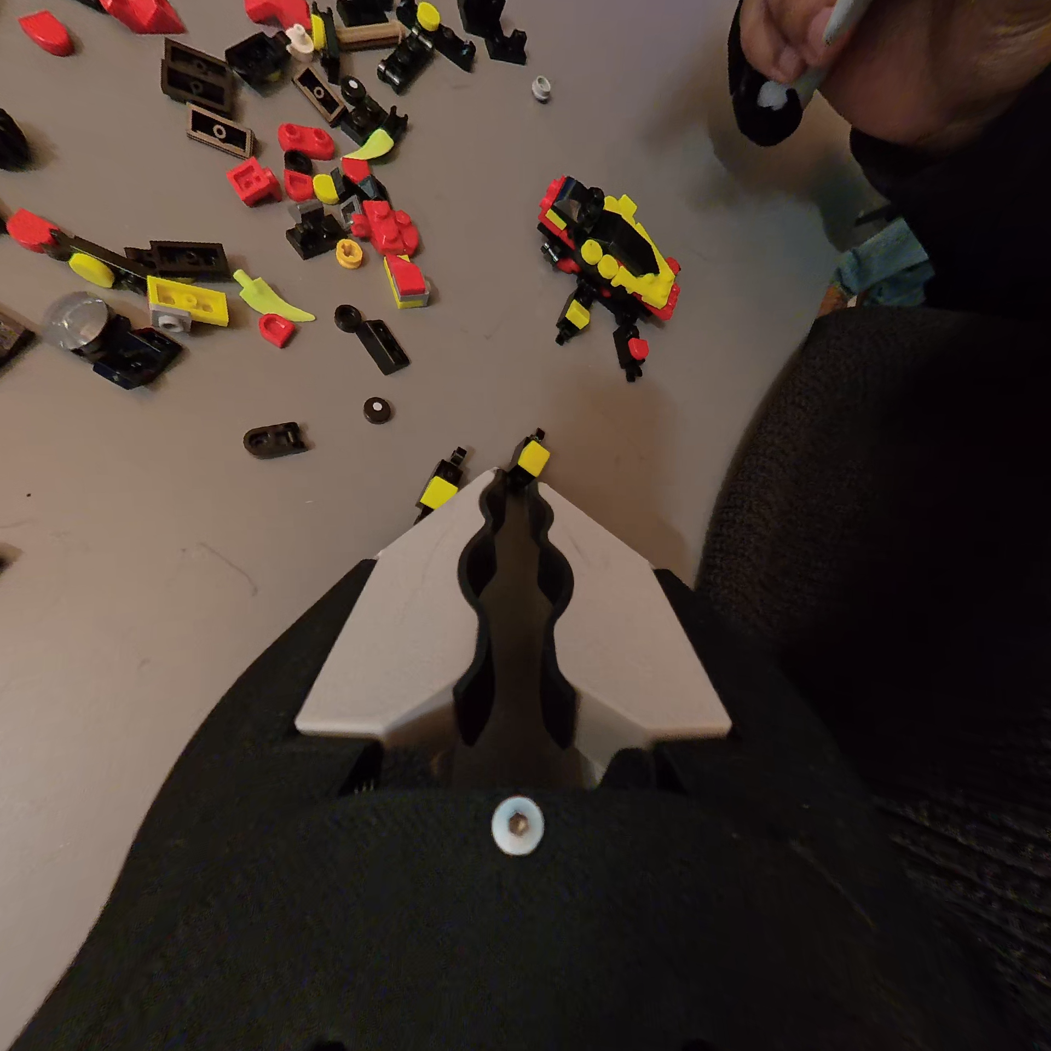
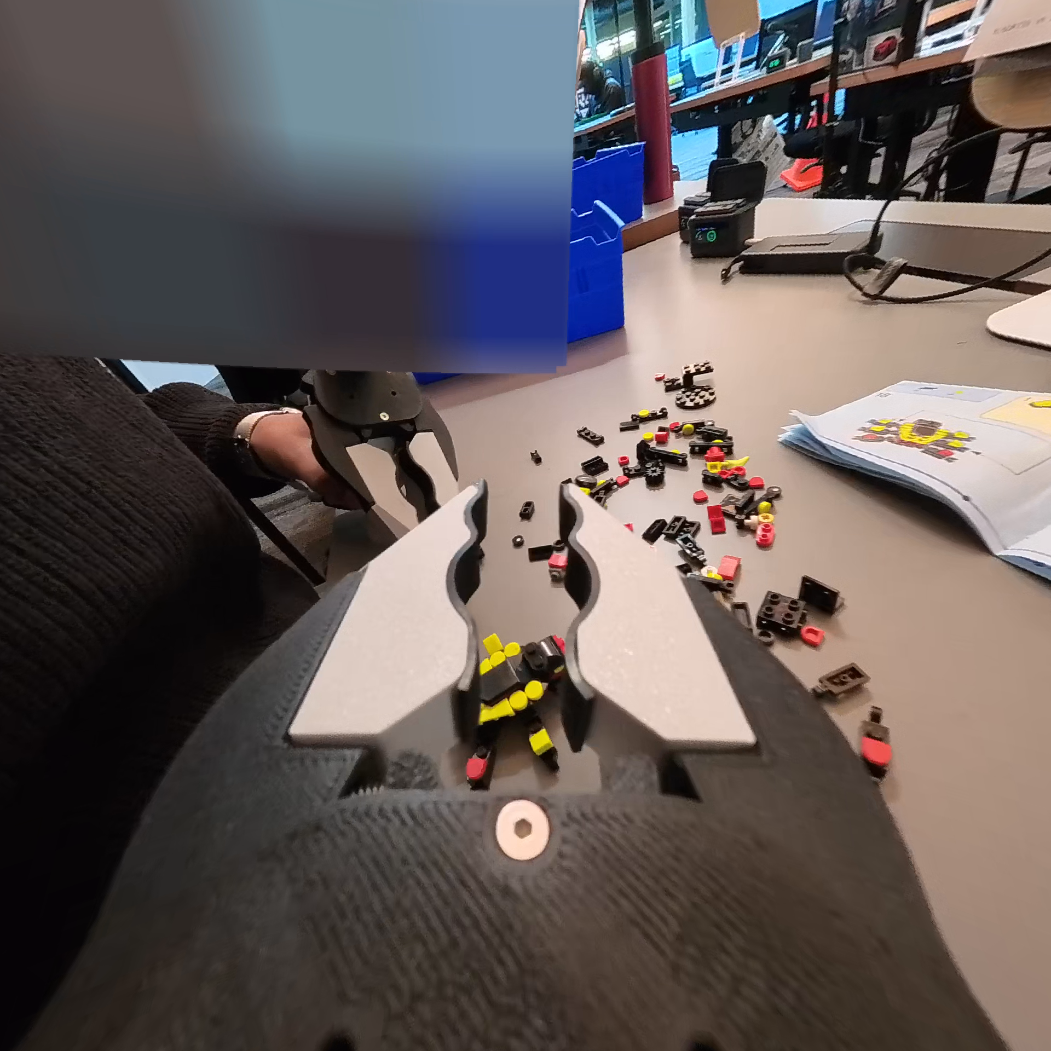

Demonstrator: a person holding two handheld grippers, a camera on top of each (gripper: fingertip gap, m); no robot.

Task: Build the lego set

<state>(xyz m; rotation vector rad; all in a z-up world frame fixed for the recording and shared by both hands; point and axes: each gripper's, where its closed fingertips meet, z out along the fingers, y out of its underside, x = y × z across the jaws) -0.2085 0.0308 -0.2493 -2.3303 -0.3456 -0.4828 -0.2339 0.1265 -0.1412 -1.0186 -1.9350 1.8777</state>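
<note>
Pinching a small yellow-and-black leg piece (image 1: 529, 458), the left gripper (image 1: 518, 483) has its jaws nearly closed. The right gripper (image 2: 523, 500) hangs wide over the half-built model (image 1: 611, 259), at one o'clock from the piece. Next, I think, the piece must be lined up carefully.

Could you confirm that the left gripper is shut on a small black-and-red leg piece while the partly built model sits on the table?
The colour is wrong. The left gripper is shut on a small black-and-yellow leg piece, not black-and-red, as the left wrist view shows. The partly built model does sit on the table.

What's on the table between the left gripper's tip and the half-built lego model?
In the left wrist view, only bare grey table separates the left gripper, shut on a small yellow-and-black piece, from the model.
</note>
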